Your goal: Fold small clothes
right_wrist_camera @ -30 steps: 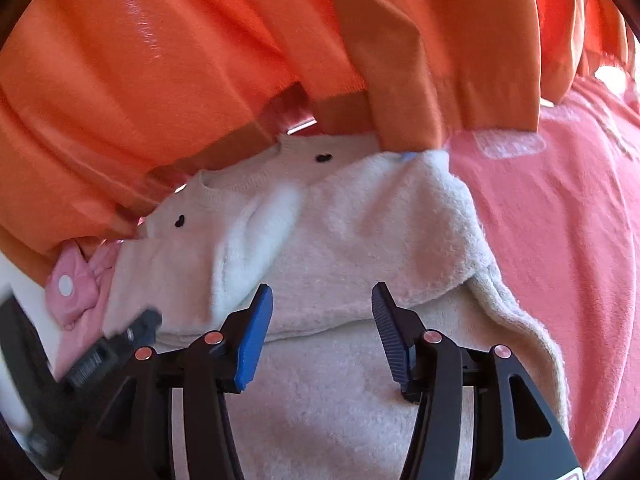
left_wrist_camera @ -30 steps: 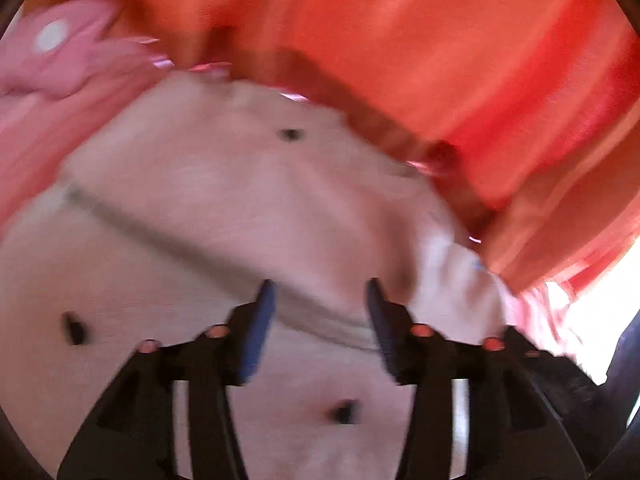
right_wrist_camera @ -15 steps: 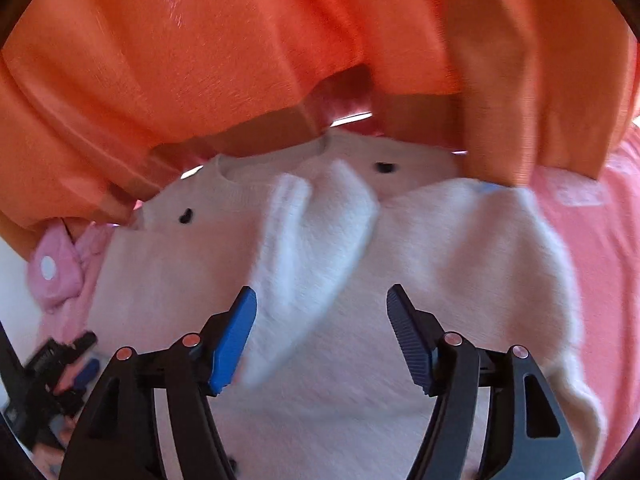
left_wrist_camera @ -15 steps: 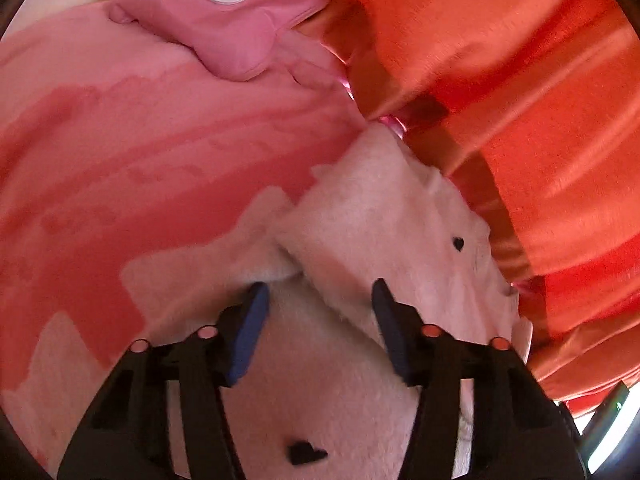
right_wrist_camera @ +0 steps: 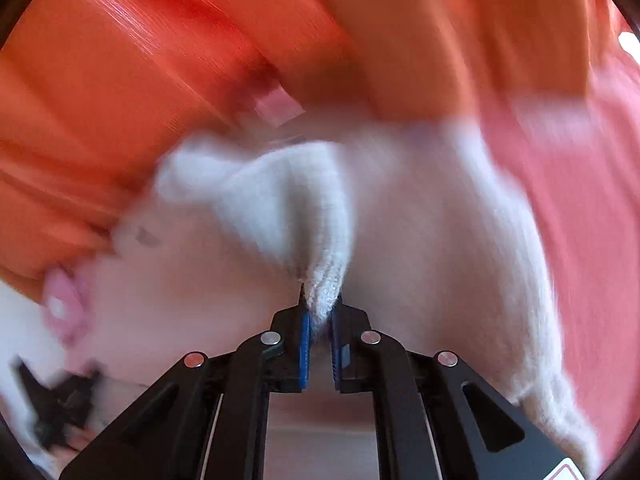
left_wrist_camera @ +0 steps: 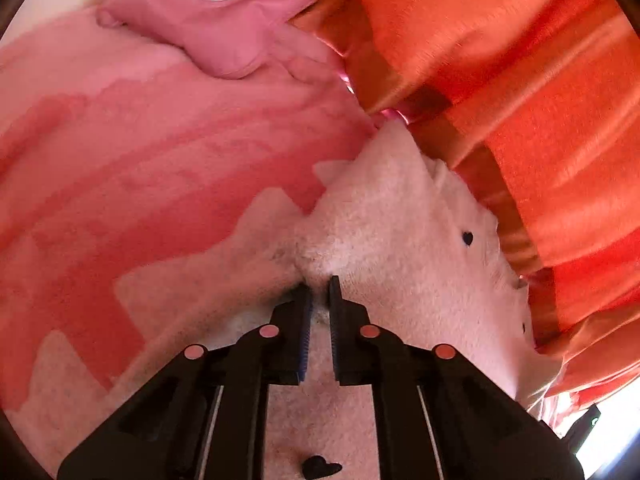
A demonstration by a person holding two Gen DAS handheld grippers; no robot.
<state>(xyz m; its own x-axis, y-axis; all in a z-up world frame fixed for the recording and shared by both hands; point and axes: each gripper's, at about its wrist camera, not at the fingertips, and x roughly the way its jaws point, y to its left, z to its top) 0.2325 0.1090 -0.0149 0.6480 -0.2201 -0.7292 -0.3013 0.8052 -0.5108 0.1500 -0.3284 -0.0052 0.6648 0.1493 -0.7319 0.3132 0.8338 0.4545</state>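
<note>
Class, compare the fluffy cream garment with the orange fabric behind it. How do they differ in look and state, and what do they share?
The cream garment is fuzzy with small black hearts; the orange fabric is smooth and plain. The cream garment lies on the pink blanket; the orange fabric rises in folds behind it. The left gripper and right gripper each pinch the cream garment; neither touches the orange fabric. Both are soft cloth.

No word, number or brand can be read in either view. A sticker with a red outline sits at the bottom right edge of the right wrist view, on the black gripper body, but its content is cut off.
</note>
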